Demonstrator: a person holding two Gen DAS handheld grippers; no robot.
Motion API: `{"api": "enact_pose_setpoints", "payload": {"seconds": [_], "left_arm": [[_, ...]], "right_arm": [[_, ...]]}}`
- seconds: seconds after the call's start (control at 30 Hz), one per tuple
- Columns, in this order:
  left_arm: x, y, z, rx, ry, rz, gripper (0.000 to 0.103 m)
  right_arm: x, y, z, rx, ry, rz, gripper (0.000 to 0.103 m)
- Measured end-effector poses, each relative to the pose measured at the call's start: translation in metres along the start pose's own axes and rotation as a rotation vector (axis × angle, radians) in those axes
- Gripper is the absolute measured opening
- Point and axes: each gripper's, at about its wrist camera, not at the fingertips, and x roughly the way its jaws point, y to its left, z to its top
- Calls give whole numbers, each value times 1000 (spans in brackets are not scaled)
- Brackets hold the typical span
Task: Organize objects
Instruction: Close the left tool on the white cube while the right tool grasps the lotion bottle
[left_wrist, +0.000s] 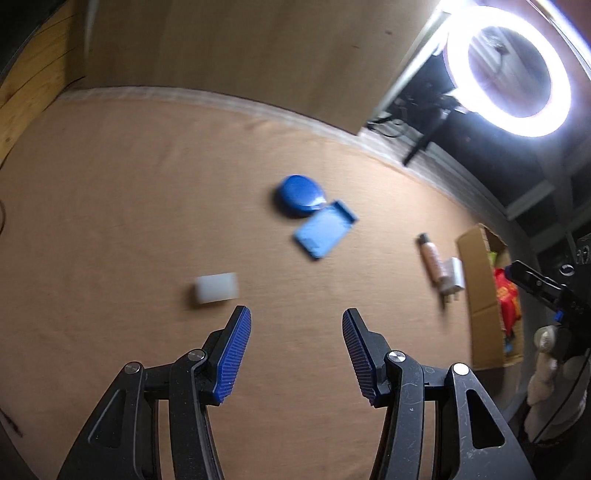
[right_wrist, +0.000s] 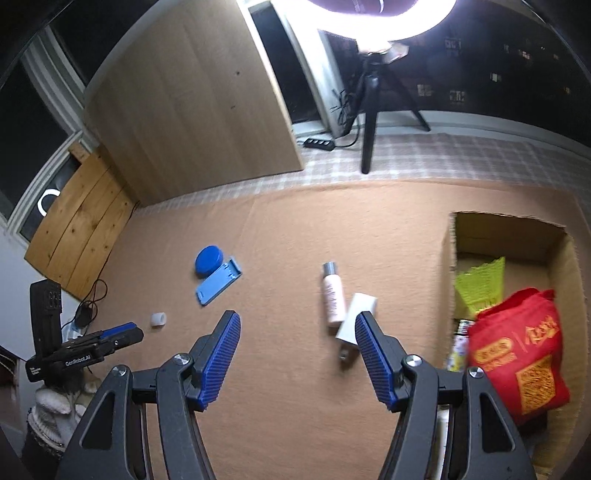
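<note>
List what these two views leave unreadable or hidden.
- Cardboard box contents: right wrist view, the red bag covers what lies beneath; the box runs off the edge.
- White charger: right wrist view, its lower end sits behind the right gripper fingers.
- Small white block: left wrist view, motion blur; identity unclear.
- Bottle label: too small.

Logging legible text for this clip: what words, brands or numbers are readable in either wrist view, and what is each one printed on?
"GenRobot.AI": white print on the side of the left gripper, seen in the right wrist view.
Red bag in the cardboard box: yellow characters and a patterned block, too blurred to read.
Pink bottle: no print legible.
White charger: no print visible.
Left wrist view: nothing readable, motion-blurred.
</note>
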Motion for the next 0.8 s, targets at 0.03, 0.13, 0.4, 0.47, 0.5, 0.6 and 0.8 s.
{"api": "enact_pose_setpoints", "payload": {"seconds": [0.03,0.13,0.4,0.47,0.5,0.6,0.8], "left_arm": [[-1,5,-1,-3,0,10,55],[2,17,0,-4,8,41,55],[24,23,10,12,30,133,55],[32,24,12,17,47,160,55],[35,24,13,17,53,166,55],[43,23,14,26,69,176,55],[55,17,14,30,86,182,55]], "right_arm": [[4,3,1,-1,11,5,61],[12,6,4,0,32,-3,61],[40,-3,15,24,92,-42,61],[45,-5,19,20,104,-54,61],[48,-4,21,16,111,-63,61],[58,-5,27,2,129,-84,61],[79,-6,36,-38,175,-144,60]]}}
